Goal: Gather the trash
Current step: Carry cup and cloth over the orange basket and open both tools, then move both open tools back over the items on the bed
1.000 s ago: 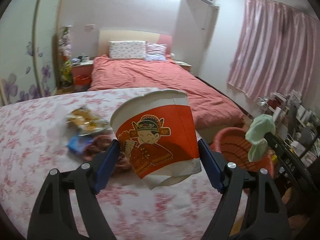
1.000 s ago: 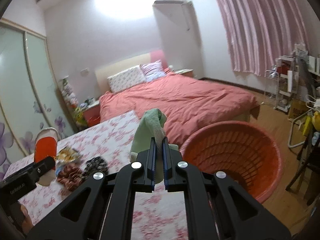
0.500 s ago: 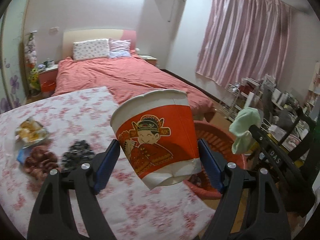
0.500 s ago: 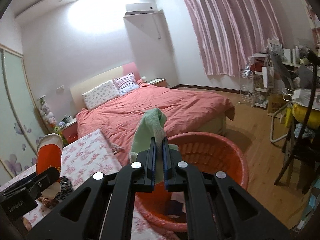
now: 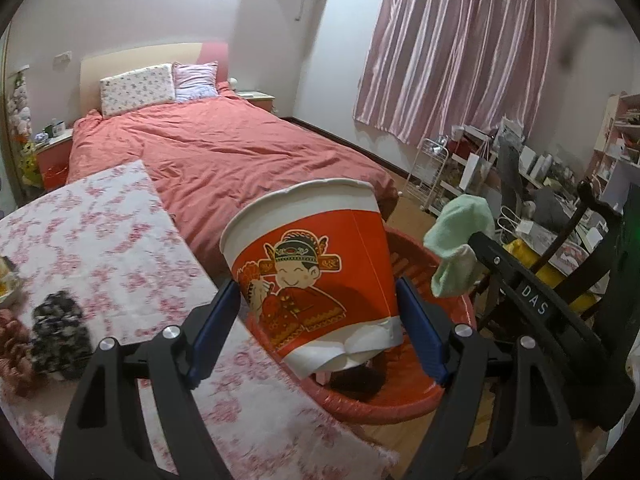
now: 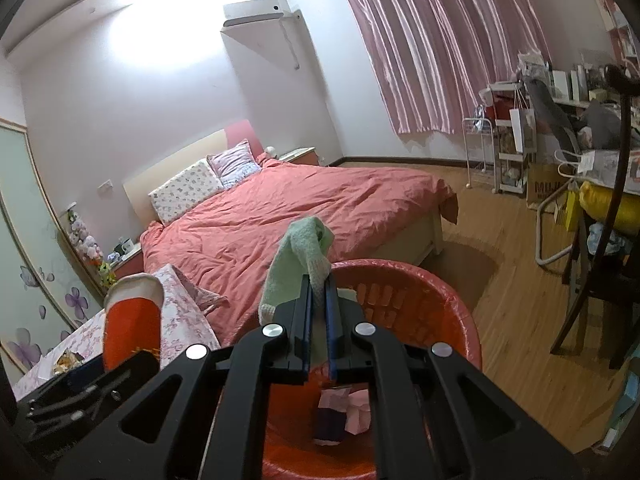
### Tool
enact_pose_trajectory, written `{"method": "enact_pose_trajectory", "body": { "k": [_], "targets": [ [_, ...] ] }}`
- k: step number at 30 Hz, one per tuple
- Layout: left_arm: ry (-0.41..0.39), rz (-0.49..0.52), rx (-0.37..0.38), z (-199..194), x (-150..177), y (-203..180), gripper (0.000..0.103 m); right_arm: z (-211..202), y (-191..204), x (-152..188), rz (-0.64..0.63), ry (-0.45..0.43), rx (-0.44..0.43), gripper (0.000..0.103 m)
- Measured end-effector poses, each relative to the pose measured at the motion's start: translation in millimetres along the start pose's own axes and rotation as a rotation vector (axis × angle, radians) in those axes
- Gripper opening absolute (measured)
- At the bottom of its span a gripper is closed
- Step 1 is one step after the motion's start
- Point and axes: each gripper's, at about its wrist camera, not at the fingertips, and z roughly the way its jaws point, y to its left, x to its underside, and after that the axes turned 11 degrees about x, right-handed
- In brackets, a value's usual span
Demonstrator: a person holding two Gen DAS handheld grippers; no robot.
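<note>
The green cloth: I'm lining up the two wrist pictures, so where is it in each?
Left wrist view: green cloth at right of centre, pinched in the right gripper, above the red basket.
Right wrist view: cloth at centre, sticking up between the shut fingers.
Shared landmark: the red basket.

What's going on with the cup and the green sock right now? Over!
Left gripper jaws shut on paper cup. Right gripper jaws shut on green sock. Both held above red basket. Nothing blocking the drop.
</note>
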Motion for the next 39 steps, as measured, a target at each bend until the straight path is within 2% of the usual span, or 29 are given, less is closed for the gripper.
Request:
{"method": "enact_pose_trajectory", "body": {
  "k": [7, 8, 9, 11, 18, 23, 25, 30, 34, 39],
  "targets": [
    [0.066, -0.002, 0.013, 36.8, 2.6, 1.5, 0.078, 15.8, -4.2, 2.4, 0.005, 0.054, -0.021, 0.010],
    [0.079, -0.009, 0.008, 42.1, 4.2, 4.4, 0.078, 17.2, -5.6, 2.4, 0.003, 0.059, -0.019, 0.018],
    [0.087, -0.015, 0.008, 45.2, 5.6, 6.7, 0.079, 18.5, -6.1, 3.0, 0.002, 0.063, -0.016, 0.033],
    [0.105, -0.030, 0.002, 50.2, 7.7, 12.8, 0.081, 18.5, -8.0, 5.1, 0.013, 0.065, -0.011, 0.042],
    [0.114, -0.053, -0.037, 43.7, 13.3, 32.3, 0.082, 20.3, -10.2, 5.3, 0.022, 0.092, 0.005, 0.042],
    [0.093, -0.067, -0.088, 21.3, 13.9, 47.2, 0.084, 14.7, -1.3, 4.8, -0.015, 0.079, 0.004, 0.042],
    [0.084, -0.075, -0.116, 8.8, 15.3, 54.3, 0.084, 11.3, 3.3, 5.8, -0.028, 0.076, 0.000, 0.047],
    [0.033, -0.091, -0.216, -39.2, 19.2, 81.8, 0.086, 3.0, 18.8, 10.3, -0.064, 0.079, -0.024, 0.048],
    [-0.007, -0.117, -0.320, -82.5, 23.2, 114.6, 0.087, -5.6, 39.5, 17.9, -0.103, 0.090, -0.056, 0.048],
    [-0.045, -0.197, -0.498, -139.4, 33.0, 174.2, 0.088, -14.5, 65.4, 29.2, -0.153, 0.107, -0.107, 0.048]
  ]
}}
